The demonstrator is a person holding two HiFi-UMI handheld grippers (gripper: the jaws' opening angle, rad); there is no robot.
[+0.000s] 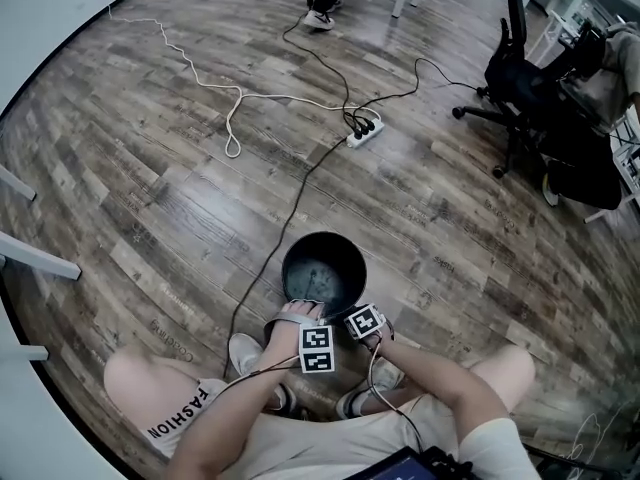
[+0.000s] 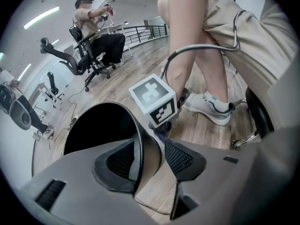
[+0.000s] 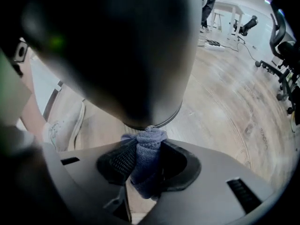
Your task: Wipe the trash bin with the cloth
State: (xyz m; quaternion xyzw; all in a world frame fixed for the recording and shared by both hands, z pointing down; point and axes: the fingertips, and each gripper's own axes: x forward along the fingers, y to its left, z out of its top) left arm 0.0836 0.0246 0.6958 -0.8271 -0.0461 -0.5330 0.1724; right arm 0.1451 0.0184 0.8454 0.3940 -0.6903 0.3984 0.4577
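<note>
A black round trash bin (image 1: 345, 244) stands upright on the wood floor, just in front of the person's feet. My left gripper (image 2: 150, 156) straddles the bin's near rim (image 2: 140, 139): one pad is inside the wall, and the other stands off outside it with a gap showing, so the jaws are open. My right gripper (image 3: 146, 165) is shut on a bunched blue-grey cloth (image 3: 149, 143). The cloth's tip presses against the outside of the bin (image 3: 122, 55) low down by its base ring. In the head view both marker cubes, left (image 1: 317, 349) and right (image 1: 365, 321), sit at the bin's near edge.
A power strip (image 1: 365, 133) with black cables and a white cord (image 1: 232, 118) lies on the floor beyond the bin. A black office chair (image 1: 530, 93) stands at the far right. The person's shoes (image 1: 245, 353) are beside the bin. Another person sits on a chair (image 2: 96, 36) farther off.
</note>
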